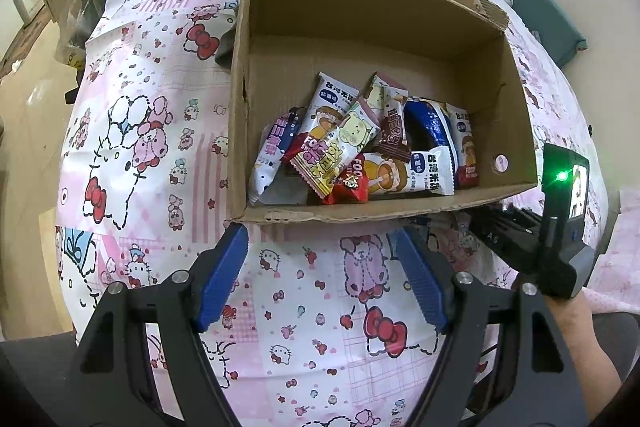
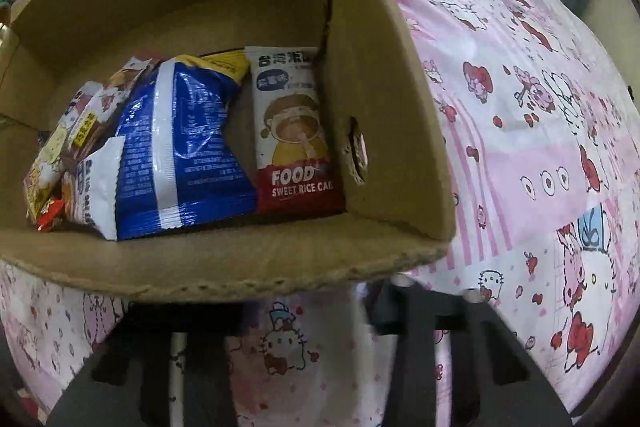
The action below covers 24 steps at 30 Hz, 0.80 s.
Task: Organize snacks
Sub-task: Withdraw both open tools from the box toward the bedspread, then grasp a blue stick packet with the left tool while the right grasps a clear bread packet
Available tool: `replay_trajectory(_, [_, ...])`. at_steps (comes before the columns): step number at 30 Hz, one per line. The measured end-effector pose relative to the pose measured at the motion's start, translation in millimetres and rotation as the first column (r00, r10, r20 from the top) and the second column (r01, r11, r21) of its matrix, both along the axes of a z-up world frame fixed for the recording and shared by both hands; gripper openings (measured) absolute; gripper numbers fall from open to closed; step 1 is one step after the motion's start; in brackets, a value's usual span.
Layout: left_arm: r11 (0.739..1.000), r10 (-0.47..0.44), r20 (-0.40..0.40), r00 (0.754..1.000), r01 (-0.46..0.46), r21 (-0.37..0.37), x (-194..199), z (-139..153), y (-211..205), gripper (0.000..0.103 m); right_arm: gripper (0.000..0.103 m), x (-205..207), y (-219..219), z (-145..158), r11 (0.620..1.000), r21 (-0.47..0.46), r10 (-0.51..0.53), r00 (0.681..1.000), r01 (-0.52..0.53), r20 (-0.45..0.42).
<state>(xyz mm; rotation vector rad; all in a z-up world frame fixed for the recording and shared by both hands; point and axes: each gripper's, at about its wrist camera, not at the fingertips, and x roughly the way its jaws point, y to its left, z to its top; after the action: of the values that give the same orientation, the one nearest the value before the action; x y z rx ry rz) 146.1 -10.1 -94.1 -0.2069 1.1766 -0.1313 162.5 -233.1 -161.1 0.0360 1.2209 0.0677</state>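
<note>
While both of my tools hang near the cardboard box, my left jaws stand spread wide with nothing between the blue pads, just short of the box's near wall and above the pink cartoon-print cloth that covers the desk. All the snacks I can see lie inside the box, heaped against its near wall: a blue packet in the middle, a white-and-red rice cake packet (it reads "FOOD SWEET RICE CAKE") just beside it near the right wall, and a jumble of smaller wrappers to the left. My right tool shows in the left view just past the box's right corner; whether its jaws are spread or closed I cannot tell, since the box rim and blur hide their tips in the right view
</note>
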Motion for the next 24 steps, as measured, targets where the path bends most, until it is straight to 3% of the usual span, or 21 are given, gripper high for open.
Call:
replay_trajectory(5, [1.0, 0.003, 0.001, 1.0, -0.003, -0.009, -0.3, 1.6, 0.7, 0.074, 0.016, -9.2, -4.6, 3.4, 0.992, 0.122, -0.009, 0.999, 0.014, -0.047])
replay_trajectory(11, [1.0, 0.008, -0.003, 1.0, -0.008, -0.026, -0.1, 4.4, 1.2, 0.074, 0.016, -32.2, 1.9, 7.0, 0.95, 0.312, 0.008, 0.992, 0.031, -0.125])
replay_trajectory(15, [1.0, 0.004, 0.003, 1.0, -0.004, -0.031, -1.5, 7.1, -0.2, 0.074, 0.016, -36.8, 25.9, 17.0, 0.961, 0.27, 0.072, 0.996, -0.055, -0.051])
replay_trajectory(19, [1.0, -0.001, 0.012, 1.0, 0.002, -0.026, -3.8, 9.6, -0.2, 0.074, 0.016, -20.3, 37.2, 7.8, 0.976, 0.187, 0.113, 0.994, -0.113, 0.012])
replay_trajectory(22, [1.0, 0.01, 0.009, 1.0, -0.01, -0.017, -4.6, 8.0, 3.9, 0.074, 0.016, -18.8, 58.1, 1.5, 0.966, 0.204, 0.165, 0.986, -0.161, -0.001])
replay_trajectory(24, [1.0, 0.025, -0.005, 1.0, -0.025, -0.014, -4.7, 5.1, 8.7, 0.074, 0.016, -24.3, 76.0, 0.1, 0.936, 0.263, 0.254, 0.967, -0.236, -0.036])
